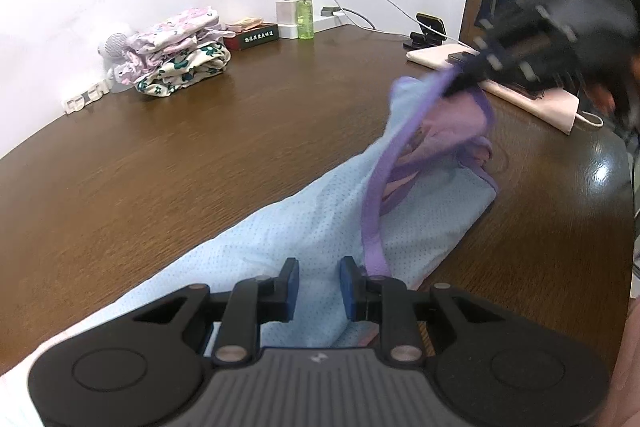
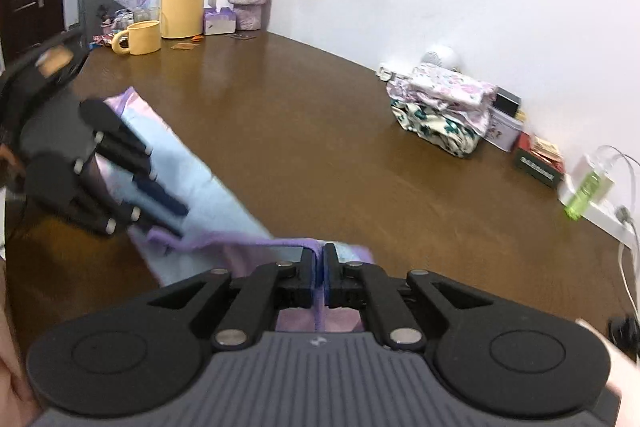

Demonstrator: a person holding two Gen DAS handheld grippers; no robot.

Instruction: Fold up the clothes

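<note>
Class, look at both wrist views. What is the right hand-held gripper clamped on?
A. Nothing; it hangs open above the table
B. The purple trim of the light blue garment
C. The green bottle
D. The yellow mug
B: in the right wrist view the right hand-held gripper has its jaws closed on the purple trim of the light blue garment, lifted off the table.
</note>
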